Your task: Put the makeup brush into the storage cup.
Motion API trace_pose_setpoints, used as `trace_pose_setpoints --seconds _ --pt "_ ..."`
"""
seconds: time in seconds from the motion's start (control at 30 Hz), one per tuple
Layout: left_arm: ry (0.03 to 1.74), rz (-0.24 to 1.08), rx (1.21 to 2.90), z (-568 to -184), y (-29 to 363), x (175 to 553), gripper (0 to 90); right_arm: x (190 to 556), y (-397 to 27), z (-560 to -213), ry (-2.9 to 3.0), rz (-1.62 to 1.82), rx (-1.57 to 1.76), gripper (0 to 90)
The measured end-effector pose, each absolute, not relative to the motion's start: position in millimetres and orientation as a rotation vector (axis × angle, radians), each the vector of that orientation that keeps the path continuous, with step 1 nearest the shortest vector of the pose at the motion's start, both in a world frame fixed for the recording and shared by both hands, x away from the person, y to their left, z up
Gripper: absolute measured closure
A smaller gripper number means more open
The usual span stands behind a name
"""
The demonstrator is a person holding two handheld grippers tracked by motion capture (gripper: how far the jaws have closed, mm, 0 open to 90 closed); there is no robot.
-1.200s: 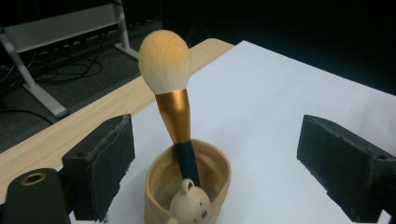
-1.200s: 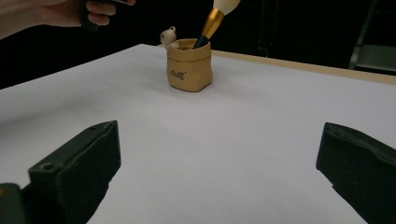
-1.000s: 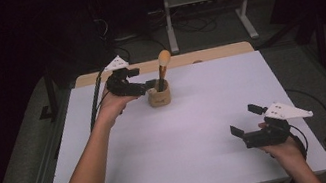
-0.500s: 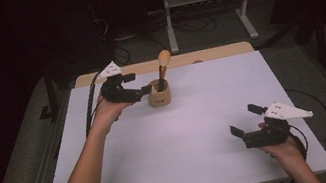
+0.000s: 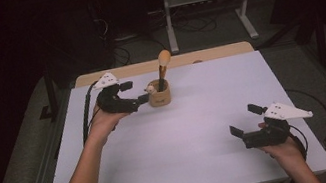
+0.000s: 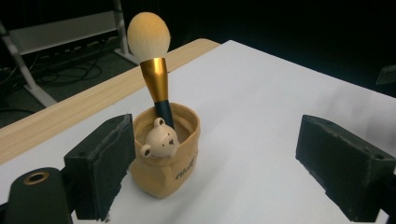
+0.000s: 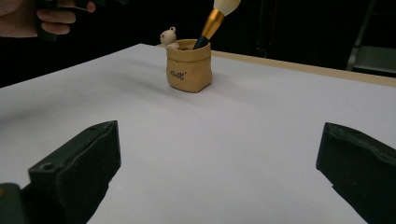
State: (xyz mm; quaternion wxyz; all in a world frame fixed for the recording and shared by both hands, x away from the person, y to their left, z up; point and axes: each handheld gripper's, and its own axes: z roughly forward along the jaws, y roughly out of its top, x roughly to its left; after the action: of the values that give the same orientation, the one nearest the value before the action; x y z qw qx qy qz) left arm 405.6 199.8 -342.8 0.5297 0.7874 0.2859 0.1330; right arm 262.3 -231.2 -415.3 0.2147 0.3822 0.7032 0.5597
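Two tools sit with jaws apart, gripping nothing. Left tool point(image 5: 138, 99) hovers just beside the tan pot point(image 5: 159, 93) at the worktop's point(image 5: 198, 131) far side; a brush point(image 5: 162, 66) leans inside it. Right tool point(image 5: 245, 125) waits well apart, nothing lying between.

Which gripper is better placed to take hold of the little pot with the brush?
Left. The left gripper is open right beside the pot, one finger next to its wall. The right gripper sits far off near the table's front edge.
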Motion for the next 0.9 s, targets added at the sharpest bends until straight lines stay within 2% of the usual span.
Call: trace_pose_setpoints --seconds 0.9 --pt "0.64 0.315 1.877 -361 214 349 11.9 264 -232 -416 1.952 1.55 1.064 0.0"
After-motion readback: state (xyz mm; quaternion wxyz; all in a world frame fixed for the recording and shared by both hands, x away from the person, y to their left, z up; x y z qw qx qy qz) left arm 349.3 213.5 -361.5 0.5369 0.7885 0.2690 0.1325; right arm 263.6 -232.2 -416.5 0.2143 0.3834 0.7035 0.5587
